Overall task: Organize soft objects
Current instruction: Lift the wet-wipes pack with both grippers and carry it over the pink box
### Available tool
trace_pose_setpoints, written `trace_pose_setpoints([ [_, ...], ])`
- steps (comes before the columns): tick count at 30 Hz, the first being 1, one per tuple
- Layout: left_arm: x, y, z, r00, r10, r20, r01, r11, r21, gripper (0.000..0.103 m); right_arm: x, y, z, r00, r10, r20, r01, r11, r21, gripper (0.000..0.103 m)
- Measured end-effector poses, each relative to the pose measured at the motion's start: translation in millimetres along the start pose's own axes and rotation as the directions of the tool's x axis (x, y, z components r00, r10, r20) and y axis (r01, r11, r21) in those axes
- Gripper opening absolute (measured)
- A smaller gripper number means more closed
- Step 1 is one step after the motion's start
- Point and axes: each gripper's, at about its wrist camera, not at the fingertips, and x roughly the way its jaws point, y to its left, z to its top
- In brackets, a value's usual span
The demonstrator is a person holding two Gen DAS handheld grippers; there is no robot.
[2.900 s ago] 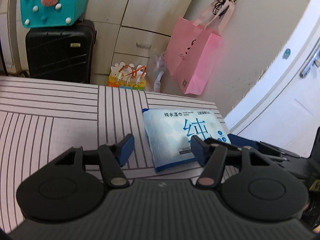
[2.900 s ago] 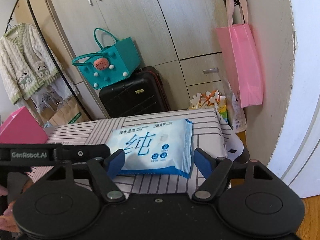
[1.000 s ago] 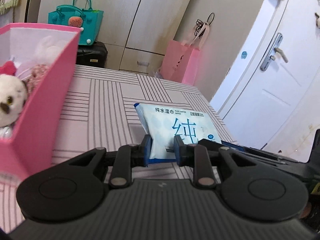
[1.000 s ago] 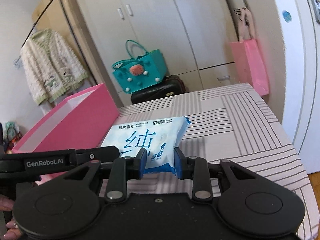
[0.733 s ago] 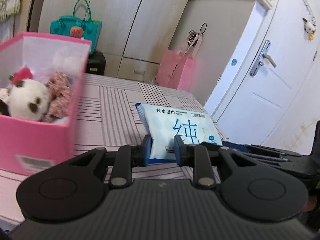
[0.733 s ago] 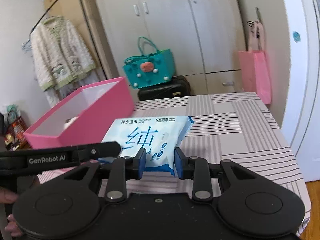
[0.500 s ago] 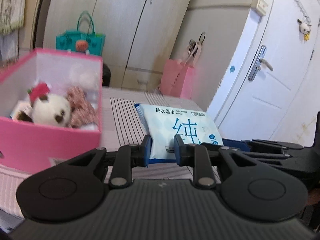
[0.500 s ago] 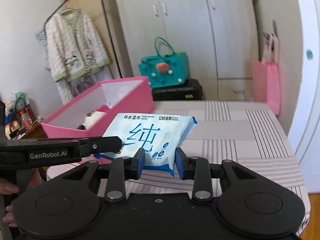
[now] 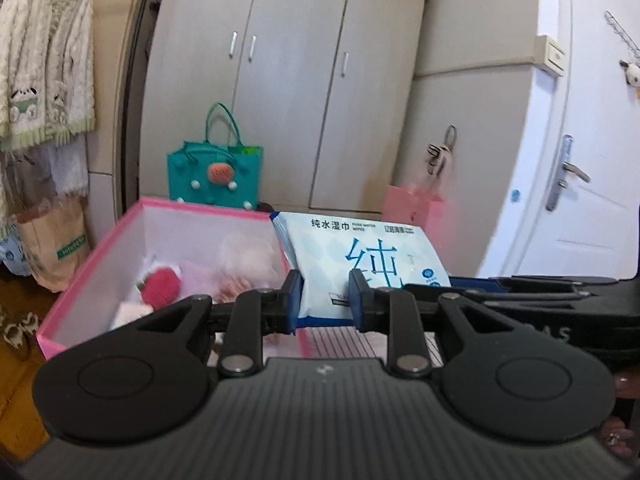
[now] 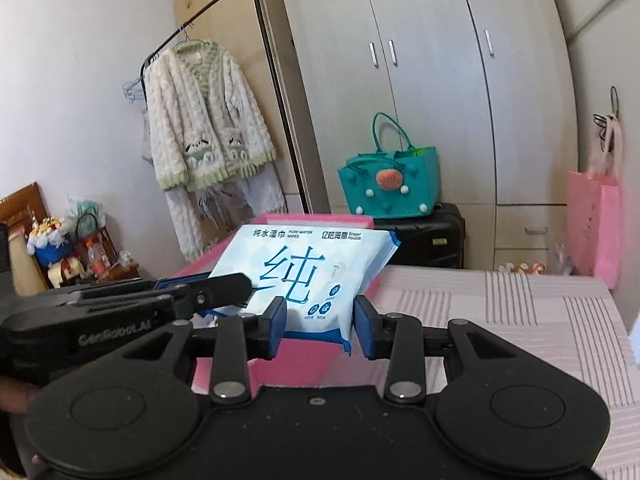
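The wipes pack [image 9: 362, 258] is judged soft and slippery. It is clenched at its near edge by the left gripper [image 9: 325, 298]; the right gripper [image 10: 320, 326] is opening around it.

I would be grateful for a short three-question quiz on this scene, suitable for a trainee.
1. True or false: the left gripper is shut on the pack of wet wipes.
2. What colour is the storage box beside the pack?
A. teal
B. pink
C. white
3. Fill in: as the right gripper opens, the pack lies ____ its fingers.

Key
1. True; its pads press the pack's near edge.
2. B; soft toys lie inside it.
3. Between; in the right wrist view a slight gap shows at the right pad.
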Motion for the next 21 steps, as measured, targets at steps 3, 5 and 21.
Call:
trace_pose_setpoints([
  [3,12.2,14.7,14.9,1.0,0.024,0.008,-0.024,0.999,-0.024,0.024,19.5,1.4,16.0,0.999,0.037,0.016,-0.037,0.999,-0.012,0.043],
  [5,22.0,27.6,24.8,0.999,0.032,0.002,-0.032,0.998,-0.048,0.024,33.4,1.9,28.2,0.998,0.064,0.019,-0.064,0.997,-0.033,0.043],
  [21,129.5,120.6,58.2,0.969,0.082,-0.234,-0.13,0.972,-0.195,0.024,170.1,-4.9,67.4,0.988,0.067,-0.138,-0.09,0.981,-0.169,0.029],
])
